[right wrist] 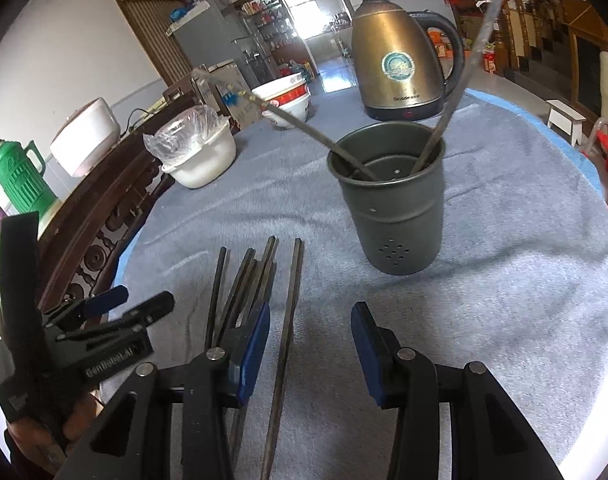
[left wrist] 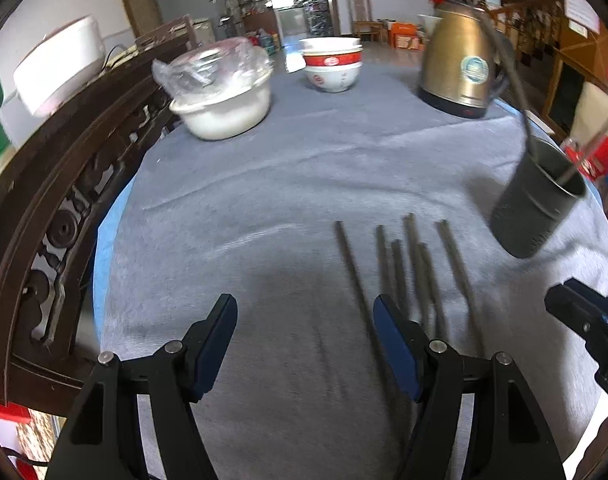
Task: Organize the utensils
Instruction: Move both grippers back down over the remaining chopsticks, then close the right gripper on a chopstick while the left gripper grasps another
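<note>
Chopsticks (right wrist: pixel 292 304) loose on the grey worktop (right wrist: pixel 503 280), near ends hidden under the tongs.
Left tongs (left wrist: pixel 305 336) and right tongs (right wrist: pixel 311 344) both spread, empty; holder (right wrist: pixel 391 200) stands beyond with two sticks, open cloth around.

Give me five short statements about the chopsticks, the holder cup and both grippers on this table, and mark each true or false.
1. The dark metal perforated holder cup stands upright on the grey cloth. True.
2. The cup is empty. False: two long utensils lean inside it.
3. Several dark chopsticks lie loose on the cloth. True.
4. The right gripper is clamped on a chopstick. False: its jaws stand apart, one chopstick lying between them, not pinched.
5. The left gripper holds a white bowl. False: its jaws are open and empty.
</note>
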The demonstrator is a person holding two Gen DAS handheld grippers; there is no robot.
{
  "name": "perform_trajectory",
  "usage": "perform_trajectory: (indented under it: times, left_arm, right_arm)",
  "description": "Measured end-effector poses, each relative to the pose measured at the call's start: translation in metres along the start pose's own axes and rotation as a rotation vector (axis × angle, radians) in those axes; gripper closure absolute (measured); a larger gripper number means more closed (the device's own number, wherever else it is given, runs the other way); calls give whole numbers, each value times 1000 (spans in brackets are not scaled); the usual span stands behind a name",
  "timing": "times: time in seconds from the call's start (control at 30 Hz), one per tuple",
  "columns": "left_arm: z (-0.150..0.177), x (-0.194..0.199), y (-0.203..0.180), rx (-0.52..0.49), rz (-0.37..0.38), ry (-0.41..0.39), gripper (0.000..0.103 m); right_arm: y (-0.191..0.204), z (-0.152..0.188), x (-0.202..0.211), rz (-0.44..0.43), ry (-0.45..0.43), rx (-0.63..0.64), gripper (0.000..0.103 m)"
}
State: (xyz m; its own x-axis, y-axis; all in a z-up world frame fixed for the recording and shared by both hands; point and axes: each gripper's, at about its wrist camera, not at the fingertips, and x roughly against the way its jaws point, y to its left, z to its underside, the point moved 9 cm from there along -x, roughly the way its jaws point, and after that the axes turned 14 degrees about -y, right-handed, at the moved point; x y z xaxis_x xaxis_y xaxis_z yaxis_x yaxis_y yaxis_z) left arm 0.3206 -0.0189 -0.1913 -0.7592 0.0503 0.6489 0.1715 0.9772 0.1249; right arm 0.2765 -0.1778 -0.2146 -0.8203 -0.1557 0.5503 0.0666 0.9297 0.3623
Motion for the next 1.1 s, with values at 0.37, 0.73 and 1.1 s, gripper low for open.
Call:
perform_trajectory:
  times: [0.37, 0.73, 1.1]
  left_arm:
    - [0, -44, 12, 94, 118, 134, 32]
    - [-8, -77, -9, 127, 206, 218, 46]
    - [0, -104, -19, 162, 260, 305, 63]
  right_arm:
    - [19, 7, -51, 42, 96, 36, 63]
    - [12, 7, -83, 110, 156, 17, 73]
    - [9, 10, -110, 167, 223, 17, 73]
